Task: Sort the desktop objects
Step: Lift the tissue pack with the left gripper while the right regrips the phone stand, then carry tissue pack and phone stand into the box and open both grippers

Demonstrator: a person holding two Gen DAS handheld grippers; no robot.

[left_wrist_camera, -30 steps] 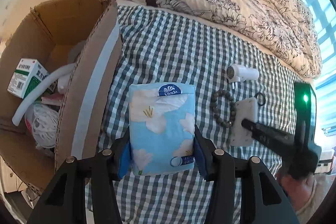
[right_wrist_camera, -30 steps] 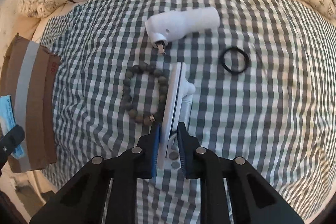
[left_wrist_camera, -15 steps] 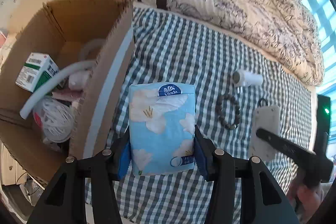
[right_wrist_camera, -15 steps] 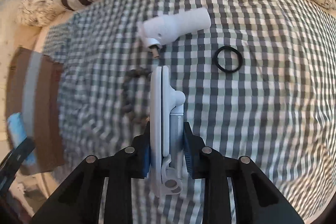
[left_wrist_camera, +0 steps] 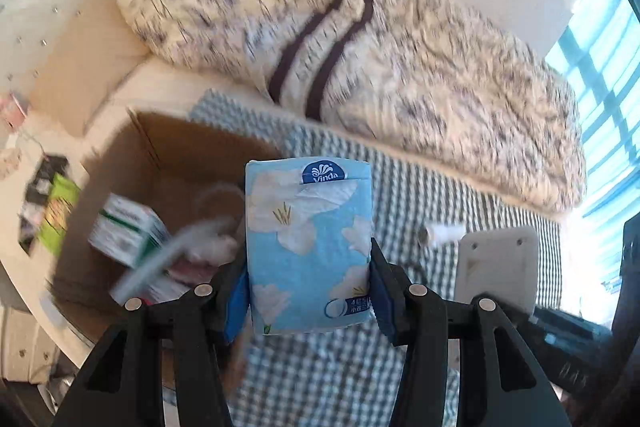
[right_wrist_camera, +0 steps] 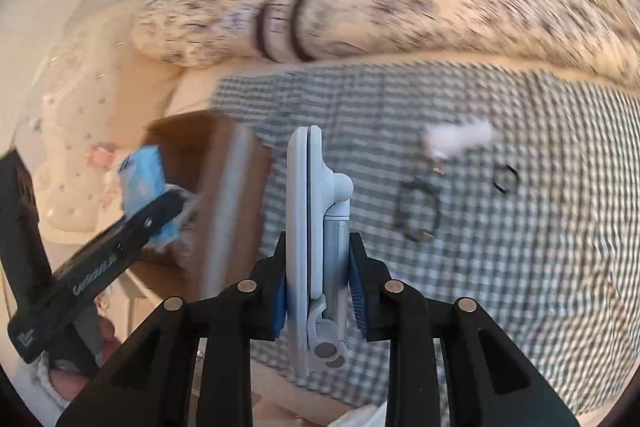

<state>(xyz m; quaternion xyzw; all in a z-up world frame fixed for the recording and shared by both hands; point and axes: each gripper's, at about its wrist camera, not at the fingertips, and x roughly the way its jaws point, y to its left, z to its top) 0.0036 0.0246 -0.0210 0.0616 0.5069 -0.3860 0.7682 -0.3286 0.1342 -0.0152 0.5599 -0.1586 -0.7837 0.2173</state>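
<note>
My left gripper (left_wrist_camera: 308, 291) is shut on a blue Vinda tissue pack (left_wrist_camera: 307, 243) with white flowers, held in the air beside the open cardboard box (left_wrist_camera: 168, 147). My right gripper (right_wrist_camera: 318, 291) is shut on a white folding phone stand (right_wrist_camera: 312, 227), lifted above the checked cloth (right_wrist_camera: 520, 247). The stand also shows in the left wrist view (left_wrist_camera: 496, 267). The tissue pack (right_wrist_camera: 142, 183) and left gripper show at the left of the right wrist view, over the box (right_wrist_camera: 224, 187).
The box holds a green-and-white carton (left_wrist_camera: 128, 231), a white tube (left_wrist_camera: 160, 263) and other items. On the cloth lie a white cylinder device (right_wrist_camera: 456, 137), a bead bracelet (right_wrist_camera: 418, 211) and a black ring (right_wrist_camera: 506, 179). A floral duvet (left_wrist_camera: 360, 39) lies behind.
Both grippers have risen and swung left toward the box, carrying the tissue pack and the stand. The stand has left the cloth. The views are motion-blurred now.
</note>
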